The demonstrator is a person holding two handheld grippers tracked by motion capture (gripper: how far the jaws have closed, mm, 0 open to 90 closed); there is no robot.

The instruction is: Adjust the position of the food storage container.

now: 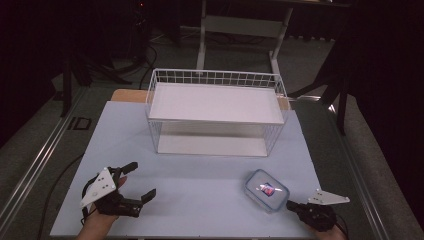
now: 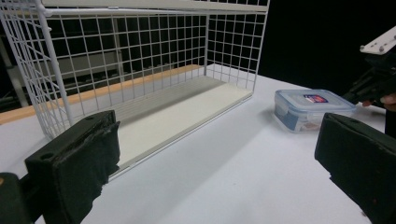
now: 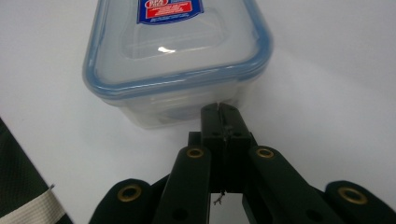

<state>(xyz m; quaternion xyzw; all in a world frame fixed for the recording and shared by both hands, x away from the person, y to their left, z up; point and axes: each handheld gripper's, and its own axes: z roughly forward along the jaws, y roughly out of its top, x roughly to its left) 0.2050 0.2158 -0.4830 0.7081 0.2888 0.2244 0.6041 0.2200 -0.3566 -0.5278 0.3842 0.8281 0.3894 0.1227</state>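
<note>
1. The right tool, jaws clenched together on nothing, points its tip at the near side wall of the lidded plastic box, just beside it or touching.
2. The box lies near the desk's front right corner, its long axis angled toward that corner; the right hand is far nearer.
3. The left tool rests released near the front left corner.
4. The wire basket stands toward the far edge, well apart; nothing lies between tool and box.

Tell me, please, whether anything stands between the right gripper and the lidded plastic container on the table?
Nothing visible does. The right gripper, jaws shut, has its tips right at the near wall of the container, with bare table around them.
</note>
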